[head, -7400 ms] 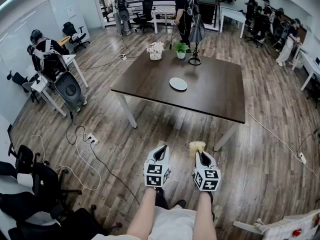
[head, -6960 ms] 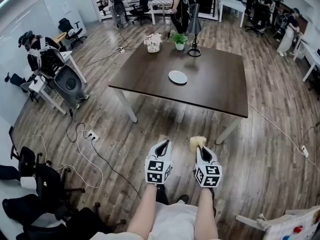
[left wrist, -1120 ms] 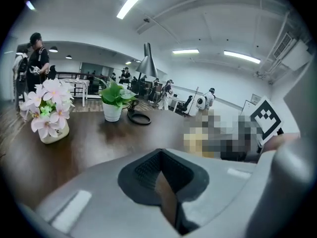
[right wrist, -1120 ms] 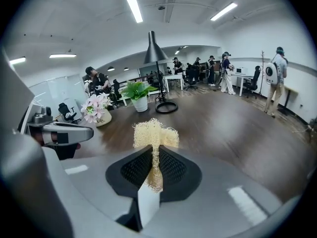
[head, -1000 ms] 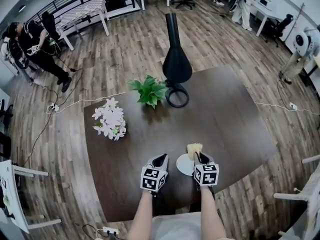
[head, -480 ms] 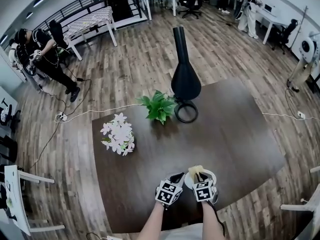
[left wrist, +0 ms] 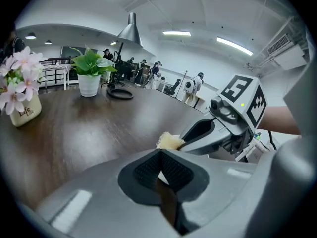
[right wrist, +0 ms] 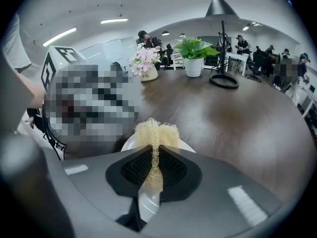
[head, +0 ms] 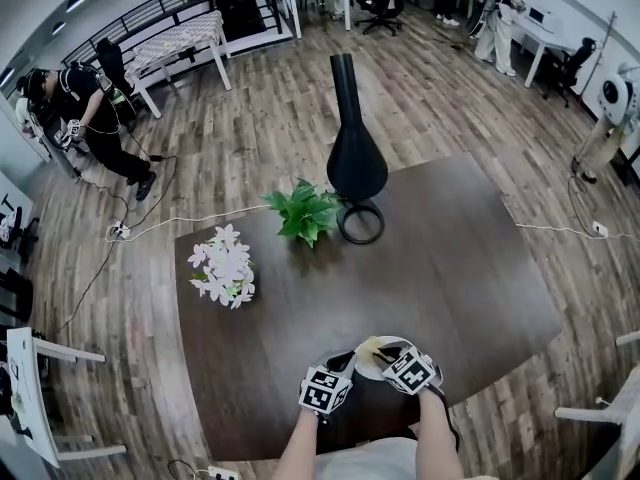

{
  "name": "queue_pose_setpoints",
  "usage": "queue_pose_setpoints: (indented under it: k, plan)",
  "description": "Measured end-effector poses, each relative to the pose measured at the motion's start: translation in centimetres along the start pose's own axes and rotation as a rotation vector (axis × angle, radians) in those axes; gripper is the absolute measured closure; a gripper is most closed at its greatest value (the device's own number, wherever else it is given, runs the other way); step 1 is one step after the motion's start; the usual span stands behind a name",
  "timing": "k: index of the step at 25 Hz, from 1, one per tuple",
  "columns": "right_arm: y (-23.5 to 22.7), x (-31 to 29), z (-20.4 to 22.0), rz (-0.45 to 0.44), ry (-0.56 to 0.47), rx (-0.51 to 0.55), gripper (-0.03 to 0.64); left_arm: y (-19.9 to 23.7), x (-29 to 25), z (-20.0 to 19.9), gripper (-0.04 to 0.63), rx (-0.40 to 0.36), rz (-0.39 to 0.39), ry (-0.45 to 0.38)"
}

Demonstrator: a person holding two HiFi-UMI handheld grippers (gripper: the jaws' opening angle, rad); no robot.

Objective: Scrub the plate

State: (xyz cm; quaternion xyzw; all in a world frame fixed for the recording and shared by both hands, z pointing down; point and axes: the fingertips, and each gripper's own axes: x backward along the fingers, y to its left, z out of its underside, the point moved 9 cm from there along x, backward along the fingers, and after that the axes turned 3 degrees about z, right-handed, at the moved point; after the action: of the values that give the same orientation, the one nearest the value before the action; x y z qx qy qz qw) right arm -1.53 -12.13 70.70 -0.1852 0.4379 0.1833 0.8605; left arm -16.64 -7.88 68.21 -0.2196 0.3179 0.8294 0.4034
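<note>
Right gripper view: my right gripper [right wrist: 154,157], fingers [right wrist: 132,170] pinching the sponge [right wrist: 157,133], has reached the plate [right wrist: 130,143] beneath them, while the left gripper [left wrist: 159,168] sits closed and empty alongside, so I'd start scrubbing.

Your head camera looks steeply down on the dark surface [head: 460,278] from its near edge. The cameras on your left tongs [head: 343,363] and right tongs [head: 380,351] sit low and close, facing across toward the far potted plant [head: 303,211], shared by all views.
</note>
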Motion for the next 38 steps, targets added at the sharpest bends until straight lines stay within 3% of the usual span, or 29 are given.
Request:
queue_pose_setpoints:
  k: [11,20,38]
  plan:
    - [1.2,0.3,-0.1,0.098,-0.026,-0.074,0.554,-1.2,-1.9,2.7,0.595,-0.002,0.036,0.056]
    - [1.9,0.6,-0.2,0.297,-0.062,-0.154,0.554,-1.4,-2.4,2.5,0.595,0.017,0.043,0.048]
    - [-0.3,3.0,1.6,0.443,0.003,-0.183,0.554,-1.1,-2.3,2.6,0.595,0.028,0.052,0.035]
